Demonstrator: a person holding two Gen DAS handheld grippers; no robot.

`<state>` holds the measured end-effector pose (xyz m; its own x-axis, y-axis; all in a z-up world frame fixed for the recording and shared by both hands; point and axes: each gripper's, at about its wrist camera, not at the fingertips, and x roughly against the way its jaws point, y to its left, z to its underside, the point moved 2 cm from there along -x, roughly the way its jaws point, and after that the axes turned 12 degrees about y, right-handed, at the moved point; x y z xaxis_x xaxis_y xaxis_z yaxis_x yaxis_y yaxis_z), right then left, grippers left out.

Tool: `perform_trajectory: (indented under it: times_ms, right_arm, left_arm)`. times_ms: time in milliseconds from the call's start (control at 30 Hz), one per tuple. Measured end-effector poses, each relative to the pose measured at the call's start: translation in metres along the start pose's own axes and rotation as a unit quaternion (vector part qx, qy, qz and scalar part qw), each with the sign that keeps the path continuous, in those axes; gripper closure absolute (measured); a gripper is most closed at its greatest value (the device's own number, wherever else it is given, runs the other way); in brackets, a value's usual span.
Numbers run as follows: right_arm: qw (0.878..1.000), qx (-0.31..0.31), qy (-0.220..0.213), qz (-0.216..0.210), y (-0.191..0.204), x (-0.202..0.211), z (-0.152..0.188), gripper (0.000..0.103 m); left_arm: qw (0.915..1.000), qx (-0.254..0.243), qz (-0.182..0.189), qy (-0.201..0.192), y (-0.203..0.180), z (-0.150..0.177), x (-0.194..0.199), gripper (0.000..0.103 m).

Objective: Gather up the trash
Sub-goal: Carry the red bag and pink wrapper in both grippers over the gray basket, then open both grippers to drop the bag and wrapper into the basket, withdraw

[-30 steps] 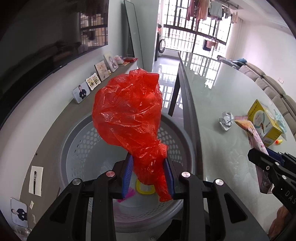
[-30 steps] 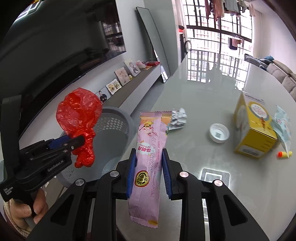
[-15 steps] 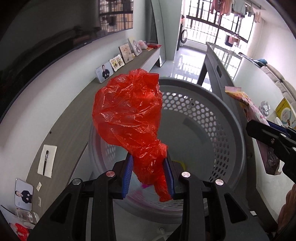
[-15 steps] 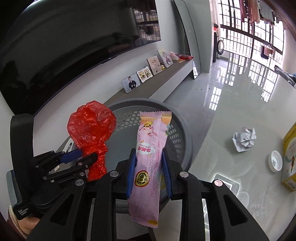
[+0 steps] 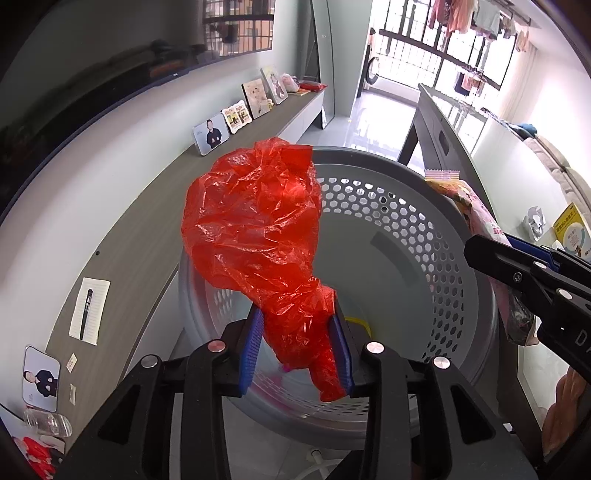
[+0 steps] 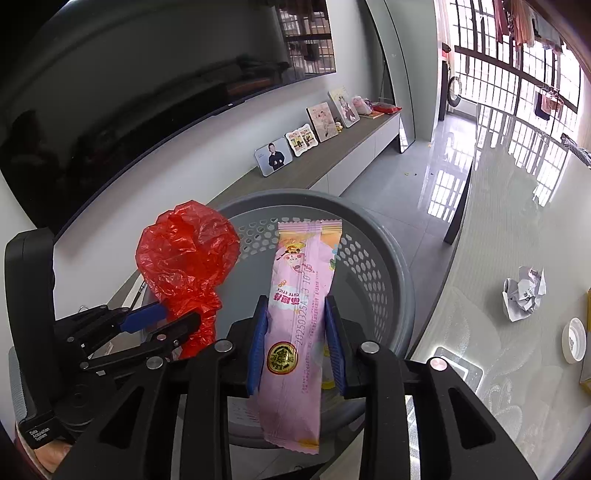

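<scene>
A home living room, shown by the wall-mounted television point(image 6: 147, 92), framed family photographs point(image 6: 306, 140) on a low cabinet point(image 6: 332, 162), a sofa point(image 5: 561, 173), laundry hung point(image 6: 524, 18) at the barred balcony window and glossy floor tiles point(image 6: 417, 192).

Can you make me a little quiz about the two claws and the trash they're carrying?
1. What colour is the plastic bag between the left claw's pads?
2. True or false: the pink snack wrapper in the right claw is already lying at the bottom of the grey basket.
3. Which trash is on the table: A) crumpled paper and a white lid, B) a banana peel, C) a glass bottle?

Key: 1. Red. 2. False, it is between the pads above the basket, whose jaws have just been opening. 3. A.
</scene>
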<state>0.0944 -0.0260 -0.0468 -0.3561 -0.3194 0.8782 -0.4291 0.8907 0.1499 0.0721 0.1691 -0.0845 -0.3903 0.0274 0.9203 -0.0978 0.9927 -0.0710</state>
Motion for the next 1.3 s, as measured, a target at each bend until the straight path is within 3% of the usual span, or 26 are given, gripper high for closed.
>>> perform_trajectory:
  times_ms: [167,867,1300]
  right_arm:
    - [1.000,0.001,-0.014,0.002,-0.004,0.004,0.004,0.051]
    - [1.000,-0.009,-0.023,0.006,-0.010,0.014,0.011,0.050]
    - [0.999,-0.016,-0.037,0.018,-0.013,0.029,0.023,0.047]
  left_arm:
    - [1.0000,0.001,-0.005,-0.006,-0.001,0.001,0.004,0.049]
    - [0.9998,0.005,-0.015,-0.014,0.000,0.002,0.012,0.036]
    - [0.9988,0.008,-0.034,-0.036,-0.001,0.000,0.027,0.018]
